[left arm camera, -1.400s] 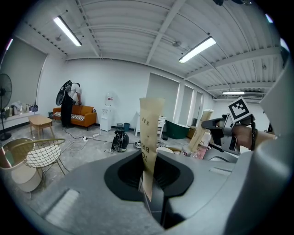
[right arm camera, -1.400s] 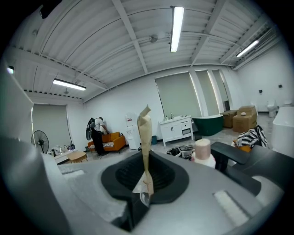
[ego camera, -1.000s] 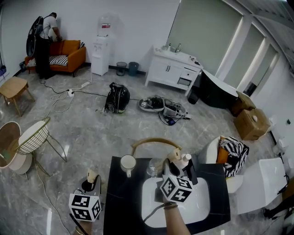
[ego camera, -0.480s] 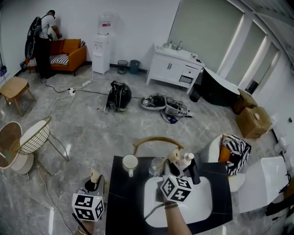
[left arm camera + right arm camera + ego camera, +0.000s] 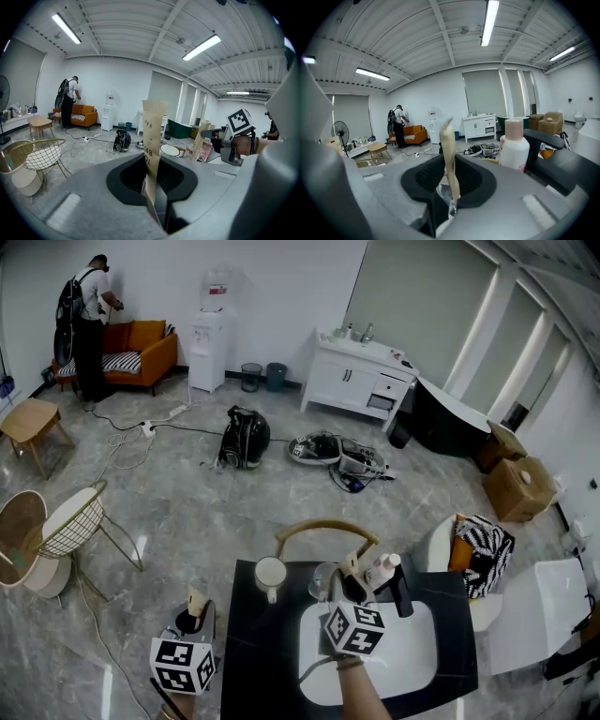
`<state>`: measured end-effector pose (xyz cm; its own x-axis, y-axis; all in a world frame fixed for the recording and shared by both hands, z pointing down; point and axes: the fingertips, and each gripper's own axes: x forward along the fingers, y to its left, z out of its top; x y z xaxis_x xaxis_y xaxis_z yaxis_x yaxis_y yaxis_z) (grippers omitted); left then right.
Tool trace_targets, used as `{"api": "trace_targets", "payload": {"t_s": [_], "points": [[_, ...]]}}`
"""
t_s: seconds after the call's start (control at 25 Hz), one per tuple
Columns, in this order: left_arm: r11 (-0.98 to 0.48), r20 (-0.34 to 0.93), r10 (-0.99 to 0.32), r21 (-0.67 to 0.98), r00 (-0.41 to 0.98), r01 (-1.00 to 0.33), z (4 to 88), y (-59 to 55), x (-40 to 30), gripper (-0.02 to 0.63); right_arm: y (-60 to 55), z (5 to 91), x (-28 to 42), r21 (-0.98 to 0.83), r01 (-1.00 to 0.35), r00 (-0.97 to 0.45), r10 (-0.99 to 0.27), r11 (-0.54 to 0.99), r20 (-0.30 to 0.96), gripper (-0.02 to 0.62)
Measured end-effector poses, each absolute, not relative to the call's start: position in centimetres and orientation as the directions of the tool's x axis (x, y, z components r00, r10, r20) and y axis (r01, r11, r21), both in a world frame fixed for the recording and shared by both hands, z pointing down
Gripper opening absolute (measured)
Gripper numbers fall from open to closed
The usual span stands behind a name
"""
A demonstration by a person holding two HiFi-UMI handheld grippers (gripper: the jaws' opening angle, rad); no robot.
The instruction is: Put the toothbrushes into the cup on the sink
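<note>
By the sink's far rim the right gripper's jaws have just been spreading off the wrapped toothbrush standing between them, foot seemingly in the clear cup, so that one looks delivered, while the left gripper, off left, pinches the second toothbrush.
</note>
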<state>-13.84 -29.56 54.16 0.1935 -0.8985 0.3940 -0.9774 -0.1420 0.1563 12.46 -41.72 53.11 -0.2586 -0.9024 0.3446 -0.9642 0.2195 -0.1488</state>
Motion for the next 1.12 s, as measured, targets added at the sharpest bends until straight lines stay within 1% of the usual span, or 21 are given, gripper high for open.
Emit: {"api": "trace_targets", "payload": {"t_s": [0.08, 0.32, 1.12], "points": [[-0.145, 0.396, -0.897, 0.158, 0.198, -0.977, 54.3, -29.4, -13.7, 0.040, -41.5, 53.3, 12.6, -0.146, -0.966, -0.251, -0.902, 0.212, 0.350, 0.120], [-0.155, 0.390, -0.898, 0.156, 0.205, -0.975, 53.7, -29.1, -13.9, 0.040, -40.7, 52.6, 12.3, -0.142, -0.965, -0.257, -0.900, 0.219, 0.353, 0.152], [-0.213, 0.352, -0.898, 0.176, 0.263, -0.961, 51.7, -26.9, -12.4, 0.040, -34.8, 50.8, 12.0, -0.142, -0.966, -0.251, -0.905, 0.215, 0.343, 0.153]]}}
